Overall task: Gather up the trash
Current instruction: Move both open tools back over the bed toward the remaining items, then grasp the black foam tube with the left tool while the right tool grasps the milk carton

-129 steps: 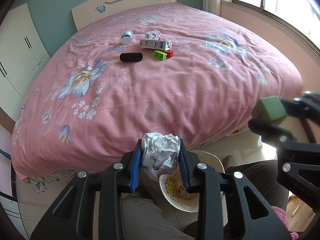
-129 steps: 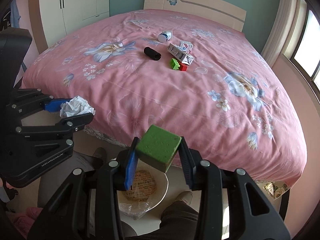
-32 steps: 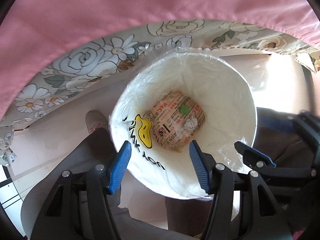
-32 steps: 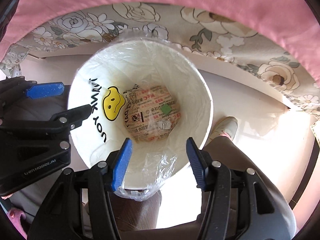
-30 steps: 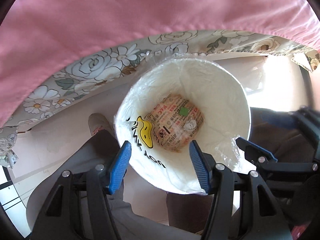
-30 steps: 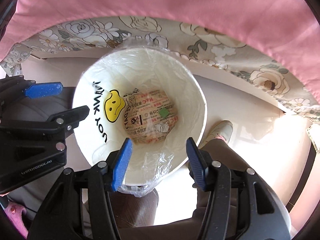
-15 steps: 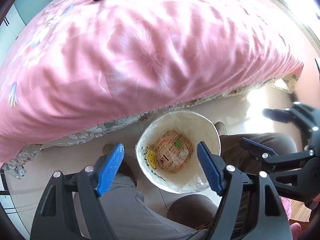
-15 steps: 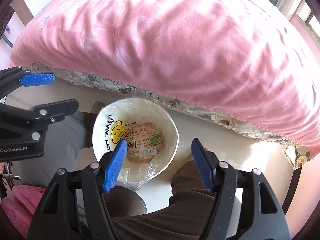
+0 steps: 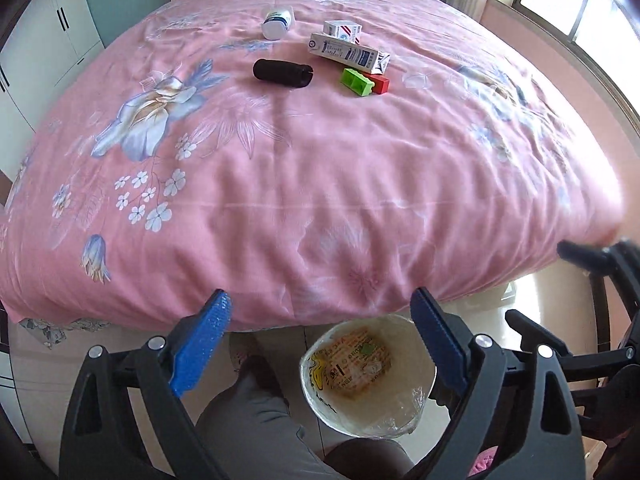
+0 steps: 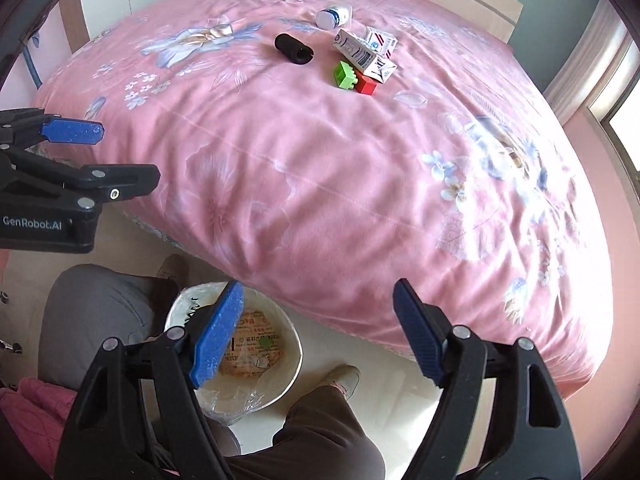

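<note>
A white trash bin [image 9: 366, 416] with a plastic liner stands on the floor at the foot of the bed; it also shows in the right wrist view [image 10: 294, 354]. A small green block [image 9: 367, 347] and a crumpled paper ball [image 9: 374, 367] lie at its bottom. My left gripper [image 9: 320, 336] is open and empty above the bin. My right gripper [image 10: 316, 324] is open and empty beside it. Far up the bed lie a black cylinder [image 9: 283, 73], a white bottle [image 9: 277, 23], a long carton [image 9: 348, 52], a small box [image 9: 343, 30], and green [image 9: 356, 81] and red [image 9: 380, 82] blocks.
The pink flowered bedspread [image 9: 280, 184] covers the wide bed. White wardrobes [image 9: 48, 40] stand at the left, a window [image 9: 568, 4] at the right. The person's legs [image 10: 96, 312] are on both sides of the bin.
Both grippers dropped the paper ball and green block into the bin, then rose and tilted up from looking into it, so the bed is in view again. Both jaws stand wider open.
</note>
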The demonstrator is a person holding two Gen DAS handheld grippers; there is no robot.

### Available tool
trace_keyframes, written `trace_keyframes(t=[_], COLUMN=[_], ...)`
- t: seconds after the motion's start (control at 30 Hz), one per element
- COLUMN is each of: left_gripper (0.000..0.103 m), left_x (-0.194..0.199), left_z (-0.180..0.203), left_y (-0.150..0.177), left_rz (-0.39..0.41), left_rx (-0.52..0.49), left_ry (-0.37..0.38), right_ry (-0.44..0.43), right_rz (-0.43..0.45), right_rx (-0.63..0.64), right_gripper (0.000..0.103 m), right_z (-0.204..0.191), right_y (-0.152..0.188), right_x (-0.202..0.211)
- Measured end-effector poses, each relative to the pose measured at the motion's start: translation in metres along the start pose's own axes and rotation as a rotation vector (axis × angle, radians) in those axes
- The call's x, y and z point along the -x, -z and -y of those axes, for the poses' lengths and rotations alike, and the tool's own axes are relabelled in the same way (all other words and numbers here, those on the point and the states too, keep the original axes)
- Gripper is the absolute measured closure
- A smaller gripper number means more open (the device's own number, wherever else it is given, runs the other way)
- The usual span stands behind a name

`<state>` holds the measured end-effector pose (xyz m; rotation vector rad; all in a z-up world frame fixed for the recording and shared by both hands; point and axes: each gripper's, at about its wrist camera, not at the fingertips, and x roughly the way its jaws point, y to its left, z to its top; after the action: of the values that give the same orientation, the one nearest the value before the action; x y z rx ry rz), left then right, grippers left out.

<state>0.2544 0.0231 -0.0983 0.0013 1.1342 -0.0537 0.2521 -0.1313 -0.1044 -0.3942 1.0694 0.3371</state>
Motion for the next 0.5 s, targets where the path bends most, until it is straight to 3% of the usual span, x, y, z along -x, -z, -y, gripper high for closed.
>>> trace_keyframes(t=[0.5], left_gripper=[0.01], left_x=[-0.027], left_z=[-0.034], left_y=[-0.12], left_rz=[0.016], left_rx=[0.175], left_ry=[-0.062], right_ry=[-0.024], right_rz=[0.055], right_rx=[-0.029], right_gripper=[0.027], right_z=[0.072], right_y=[-0.121], right_x=[-0.029])
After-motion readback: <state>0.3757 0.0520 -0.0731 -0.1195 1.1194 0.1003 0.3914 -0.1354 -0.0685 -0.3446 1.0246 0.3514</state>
